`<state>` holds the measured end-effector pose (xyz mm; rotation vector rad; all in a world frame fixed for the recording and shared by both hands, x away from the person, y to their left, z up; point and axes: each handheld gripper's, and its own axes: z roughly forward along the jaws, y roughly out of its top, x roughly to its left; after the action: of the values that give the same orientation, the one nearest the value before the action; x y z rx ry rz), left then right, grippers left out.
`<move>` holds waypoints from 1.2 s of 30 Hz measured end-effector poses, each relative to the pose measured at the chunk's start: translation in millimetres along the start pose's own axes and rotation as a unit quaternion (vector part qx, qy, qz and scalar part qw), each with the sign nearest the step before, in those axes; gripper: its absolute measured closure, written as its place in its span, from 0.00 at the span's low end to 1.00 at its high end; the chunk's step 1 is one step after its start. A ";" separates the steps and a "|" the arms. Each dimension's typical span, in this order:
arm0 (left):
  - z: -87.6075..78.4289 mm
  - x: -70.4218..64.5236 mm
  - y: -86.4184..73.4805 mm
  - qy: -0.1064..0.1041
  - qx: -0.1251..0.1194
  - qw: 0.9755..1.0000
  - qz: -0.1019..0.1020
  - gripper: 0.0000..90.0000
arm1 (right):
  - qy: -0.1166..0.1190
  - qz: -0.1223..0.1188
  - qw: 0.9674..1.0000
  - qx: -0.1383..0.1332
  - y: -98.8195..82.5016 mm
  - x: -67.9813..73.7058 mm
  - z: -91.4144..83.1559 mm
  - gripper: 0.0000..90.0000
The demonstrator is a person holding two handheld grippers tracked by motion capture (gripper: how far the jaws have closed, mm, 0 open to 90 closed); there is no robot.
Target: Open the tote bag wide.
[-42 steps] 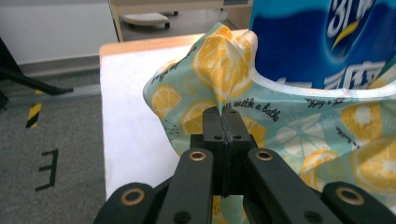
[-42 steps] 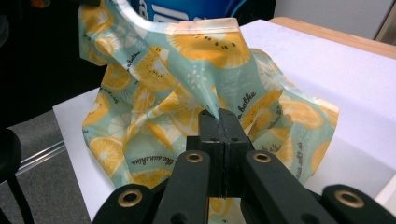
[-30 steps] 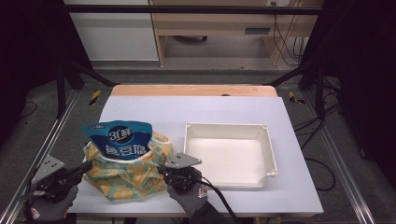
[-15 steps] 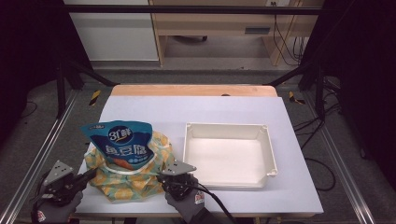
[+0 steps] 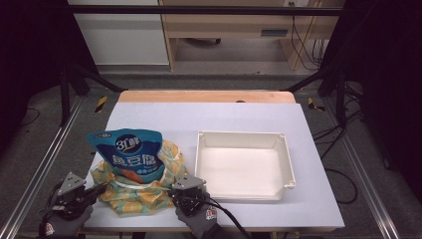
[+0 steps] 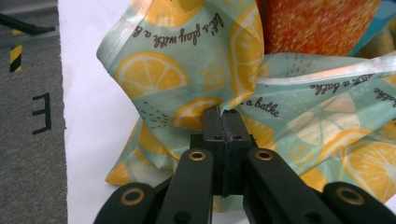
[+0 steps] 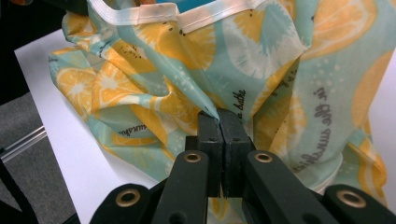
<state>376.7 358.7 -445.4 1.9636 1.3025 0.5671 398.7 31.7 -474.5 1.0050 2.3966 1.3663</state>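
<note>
Lemon-print cloth bag (image 5: 142, 191) slumped on the near left of the white bench (image 5: 224, 117), mouth gaping upward, blue snack pouch (image 5: 125, 152) standing upright in it, top well above the rim. Pinched on both sides: left tool (image 6: 222, 112) pressed together on a fold of fabric at the bag's left flank, right tool (image 7: 218, 116) pressed together on a fold at its right flank. Bag stretched between the two tools, left to right along the near bench edge. Empty white tray (image 5: 244, 164) just right of the bag, beyond the right tool, so nearer the right hand. Likely next: easing the cloth down off the pouch, or carrying both rightward to the tray.
</note>
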 end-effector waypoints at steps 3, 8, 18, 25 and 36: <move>4.7 -1.1 -0.9 0.001 0.015 1.000 0.004 1.00 | -0.002 -0.003 1.000 0.008 -2.0 0.4 2.2 0.99; 7.9 -1.9 -0.9 0.003 0.023 1.000 0.011 1.00 | -0.005 -0.003 1.000 0.018 -4.8 0.1 5.6 0.98; 14.0 -3.5 -1.5 0.000 0.035 0.999 0.019 1.00 | -0.014 -0.008 0.999 0.040 -9.9 -0.2 11.9 0.97; 19.3 -4.9 -2.0 0.000 0.056 0.998 0.028 1.00 | -0.012 -0.004 0.999 0.041 -10.4 -0.9 12.3 0.97; 27.9 -8.3 -2.7 -0.003 0.081 0.996 0.042 0.99 | -0.016 -0.009 0.999 0.037 -11.3 1.0 12.2 0.95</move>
<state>390.9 343.0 -465.6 2.1593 1.3023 0.5089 398.7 36.8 -490.3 1.0145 2.4433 1.2535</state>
